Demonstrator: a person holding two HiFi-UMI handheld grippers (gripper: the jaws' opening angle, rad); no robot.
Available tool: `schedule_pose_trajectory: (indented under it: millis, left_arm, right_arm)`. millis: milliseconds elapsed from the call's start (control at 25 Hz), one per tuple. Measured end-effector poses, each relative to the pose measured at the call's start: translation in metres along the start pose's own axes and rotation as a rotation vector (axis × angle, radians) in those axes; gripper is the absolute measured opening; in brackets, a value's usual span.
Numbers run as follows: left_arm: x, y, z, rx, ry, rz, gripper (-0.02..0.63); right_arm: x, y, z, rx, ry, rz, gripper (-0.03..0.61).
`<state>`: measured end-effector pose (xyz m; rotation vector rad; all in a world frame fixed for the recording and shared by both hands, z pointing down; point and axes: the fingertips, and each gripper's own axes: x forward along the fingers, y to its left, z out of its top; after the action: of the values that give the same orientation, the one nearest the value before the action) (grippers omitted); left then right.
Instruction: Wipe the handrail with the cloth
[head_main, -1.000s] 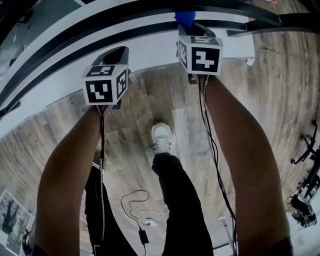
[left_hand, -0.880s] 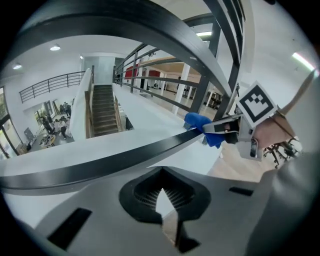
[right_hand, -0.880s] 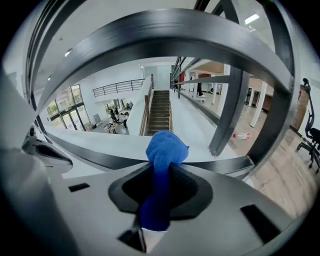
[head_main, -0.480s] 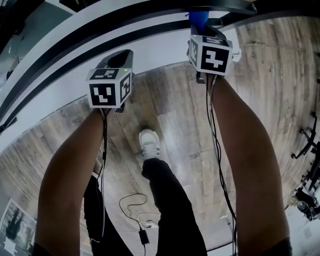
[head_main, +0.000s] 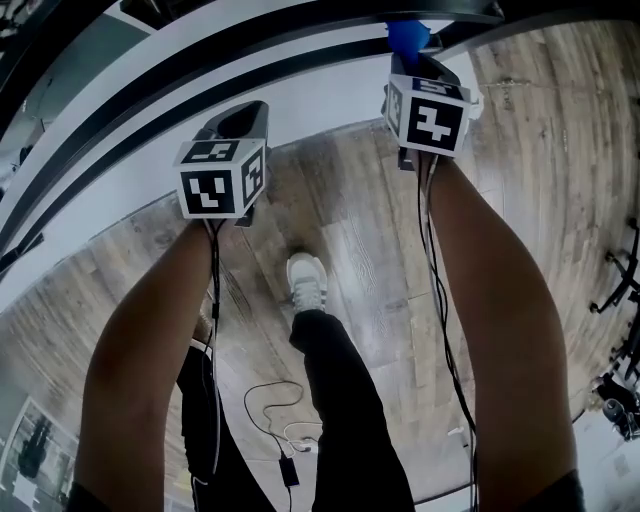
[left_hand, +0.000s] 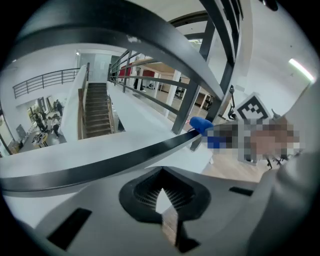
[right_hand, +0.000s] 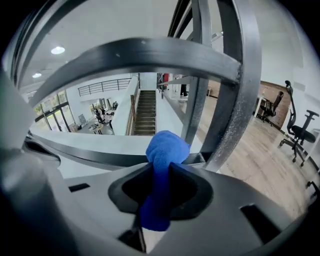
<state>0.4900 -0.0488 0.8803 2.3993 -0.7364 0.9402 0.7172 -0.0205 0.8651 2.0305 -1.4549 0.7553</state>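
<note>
Nearest, at ten o'clock of the head view, left gripper (left_hand: 162, 210): jaws all but together on nothing, hanging short of the rail, apparently held clear of the wiping. Further out at one o'clock, right gripper (right_hand: 156, 200) clamped on the blue cloth (right_hand: 166, 147), bunched end poking forward as a pad. Beyond, right against that pad, the dark handrail (right_hand: 100, 159), seemingly mid-wipe.
</note>
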Motion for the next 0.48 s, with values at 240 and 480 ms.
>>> schedule_pose_trajectory:
  millis: [240, 480]
  left_arm:
    - [-0.078, 0.009, -0.003, 0.028, -0.038, -0.004, 0.004]
    - [-0.23, 0.038, 0.017, -0.148, -0.165, 0.053, 0.004]
  right_arm:
    - [-0.083, 0.073, 0.002, 0.017, -0.051, 0.093, 0.098]
    - [-0.231, 0.173, 0.043, -0.14, -0.164, 0.228, 0.098]
